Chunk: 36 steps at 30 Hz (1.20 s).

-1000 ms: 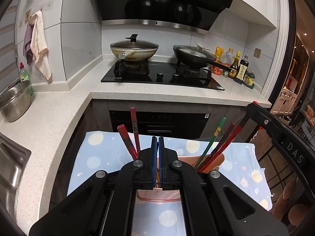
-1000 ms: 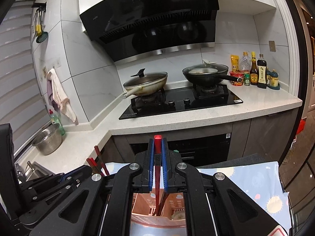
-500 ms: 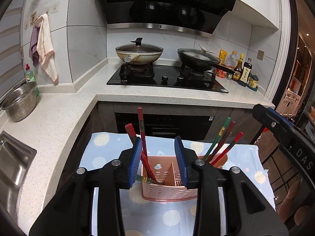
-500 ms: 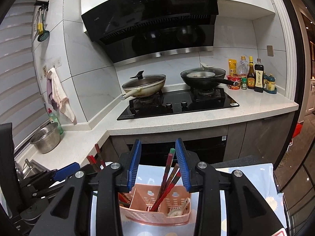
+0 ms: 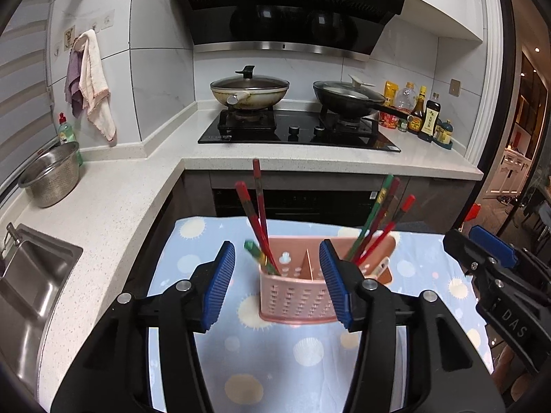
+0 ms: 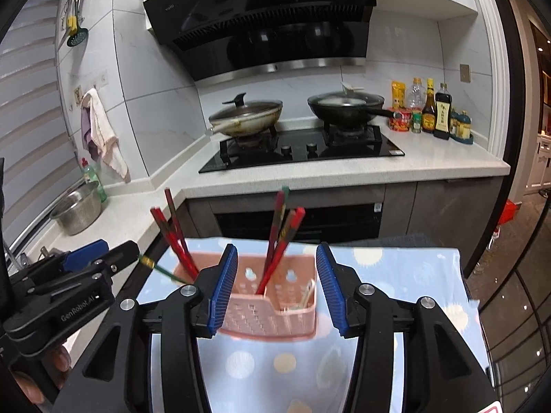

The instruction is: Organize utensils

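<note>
A pink utensil holder (image 5: 303,296) with a divider stands on a blue spotted cloth (image 5: 292,361). Red chopsticks (image 5: 258,213) lean in its left compartment, and a green-tipped one (image 5: 255,251) lies low against the rim. More red and green chopsticks (image 5: 378,220) and a white spoon (image 5: 378,268) fill the right compartment. My left gripper (image 5: 275,244) hangs just short of the holder, its jaws opening with nothing pressed between the blue pads. My right gripper (image 6: 277,247) faces the holder (image 6: 272,306) from the other side, jaws also opening and empty. Each gripper shows in the other's view: the right (image 5: 489,251), the left (image 6: 100,258).
An L-shaped white counter (image 5: 113,206) wraps around behind the cloth. A sink (image 5: 31,275) and a steel colander (image 5: 51,175) are at the left. The black hob (image 5: 296,130) carries a lidded wok (image 5: 249,91) and a pan (image 5: 347,98). Sauce bottles (image 5: 427,113) stand at the right.
Both grippers went from shut to apart and drew back from the holder. The right one let go of a red chopstick, which now stands in the holder.
</note>
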Tool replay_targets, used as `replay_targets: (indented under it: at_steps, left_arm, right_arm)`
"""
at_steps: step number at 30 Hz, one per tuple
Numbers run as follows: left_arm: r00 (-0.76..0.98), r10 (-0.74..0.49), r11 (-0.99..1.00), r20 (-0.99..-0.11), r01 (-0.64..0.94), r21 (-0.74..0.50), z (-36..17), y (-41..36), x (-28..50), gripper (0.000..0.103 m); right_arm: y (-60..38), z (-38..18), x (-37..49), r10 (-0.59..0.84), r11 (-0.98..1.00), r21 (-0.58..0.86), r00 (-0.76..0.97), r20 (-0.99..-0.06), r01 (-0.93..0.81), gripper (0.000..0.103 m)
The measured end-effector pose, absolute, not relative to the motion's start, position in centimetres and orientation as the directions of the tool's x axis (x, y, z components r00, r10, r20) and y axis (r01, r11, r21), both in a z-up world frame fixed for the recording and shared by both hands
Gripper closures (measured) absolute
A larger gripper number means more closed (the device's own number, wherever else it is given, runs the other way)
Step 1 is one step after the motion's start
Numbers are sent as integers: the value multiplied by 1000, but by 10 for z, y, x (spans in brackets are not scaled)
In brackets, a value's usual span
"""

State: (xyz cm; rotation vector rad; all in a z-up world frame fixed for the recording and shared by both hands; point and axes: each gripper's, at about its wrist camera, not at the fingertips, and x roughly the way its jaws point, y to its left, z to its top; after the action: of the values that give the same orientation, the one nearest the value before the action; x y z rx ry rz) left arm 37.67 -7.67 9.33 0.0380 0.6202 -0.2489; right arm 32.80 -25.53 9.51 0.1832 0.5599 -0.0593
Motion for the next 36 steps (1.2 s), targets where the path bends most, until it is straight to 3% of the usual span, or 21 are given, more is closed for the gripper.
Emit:
replay_targets:
  at_steps: [9,17,30,36]
  left_arm:
    - [754,-218,970,-620,235,-56,73,-71,339,49]
    - [744,-196,975,-639,217,-46,60,-68,305,33]
    - [734,-178,980,-656,193,-50,45,-56,262,24]
    - [733,-169,980,-659,195,-34,41,-59,248,17]
  right_arm:
    - [-239,68,284,-5,989,118,803,-596,94,56]
    - [-231,51,250,32,985,149,765,-643,84,56]
    - [-220,43,207,4,986,130,761,-649,106,42]
    - [-219,43,195,-20,988,103,763,-646,113,30]
